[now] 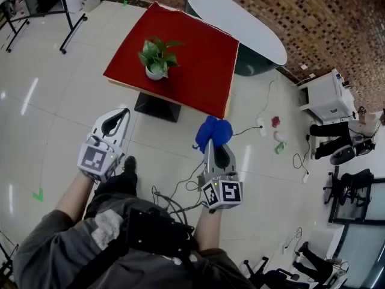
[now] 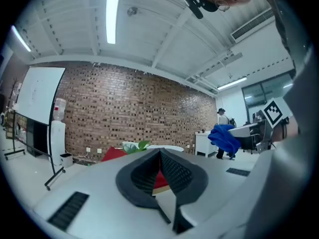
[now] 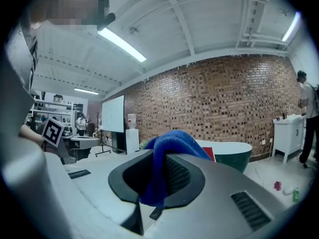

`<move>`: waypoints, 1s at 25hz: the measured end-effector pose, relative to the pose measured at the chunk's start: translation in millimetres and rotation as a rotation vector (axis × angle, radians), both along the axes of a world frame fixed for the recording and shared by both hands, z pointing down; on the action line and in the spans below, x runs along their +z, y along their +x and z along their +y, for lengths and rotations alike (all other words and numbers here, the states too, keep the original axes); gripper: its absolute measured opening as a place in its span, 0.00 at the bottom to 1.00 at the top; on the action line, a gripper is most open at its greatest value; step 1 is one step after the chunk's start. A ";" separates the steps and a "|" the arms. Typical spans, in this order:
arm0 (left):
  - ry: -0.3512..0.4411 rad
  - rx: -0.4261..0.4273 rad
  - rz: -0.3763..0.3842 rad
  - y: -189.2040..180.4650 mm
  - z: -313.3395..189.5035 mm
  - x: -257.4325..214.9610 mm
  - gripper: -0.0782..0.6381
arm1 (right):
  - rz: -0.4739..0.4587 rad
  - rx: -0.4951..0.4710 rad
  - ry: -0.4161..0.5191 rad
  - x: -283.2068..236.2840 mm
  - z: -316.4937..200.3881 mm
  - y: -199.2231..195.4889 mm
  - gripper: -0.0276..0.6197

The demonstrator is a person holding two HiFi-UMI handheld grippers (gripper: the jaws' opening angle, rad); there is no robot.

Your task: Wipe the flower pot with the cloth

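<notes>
Flower pot (image 1: 154, 72), white, sits upright on the red table (image 1: 198, 77), toward that table's left side, nothing else on the table with it. The pot holds a green leafy plant (image 1: 158, 52); the leaves cover the pot mouth, so I can't see soil. Cloth (image 1: 213, 131) is blue, bunched, off the table, over the floor short of the table's near edge, well apart from the pot. My right gripper (image 1: 216, 143) is clamped on the cloth: in the right gripper view the cloth (image 3: 172, 143) fills the gap between the jaws of the right gripper (image 3: 162, 158) and bulges over the top. My left gripper (image 1: 123, 113) is also short of the table's near edge, off its left corner, jaws together with nothing between them; the left gripper view shows the left gripper (image 2: 160, 153) with pads meeting at the tips. From the left gripper view I get only a few leaves (image 2: 137, 145) and a bit of red table past the jaws; the pot is hidden. In the right gripper view the cloth blocks the pot, with only a red sliver of table (image 3: 210, 154) showing. Beyond the table's far edge is a white oval top (image 1: 240, 17) on a dark green base, partly cut off. Cables (image 1: 180, 191) lie on the floor near the table's front. Small red and green bits on the floor right of the table are too small to identify.
</notes>
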State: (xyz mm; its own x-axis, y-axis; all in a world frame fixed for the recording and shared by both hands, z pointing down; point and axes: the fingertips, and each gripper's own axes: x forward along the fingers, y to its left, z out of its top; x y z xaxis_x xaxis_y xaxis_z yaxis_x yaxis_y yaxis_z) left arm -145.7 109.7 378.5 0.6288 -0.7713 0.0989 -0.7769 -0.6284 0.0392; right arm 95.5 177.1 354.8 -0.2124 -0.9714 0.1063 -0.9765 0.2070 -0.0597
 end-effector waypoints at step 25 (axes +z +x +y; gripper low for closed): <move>-0.287 0.013 -0.194 77.3 -278.8 159.7 0.68 | -0.007 -0.021 -0.133 53.6 -272.3 -4.2 0.13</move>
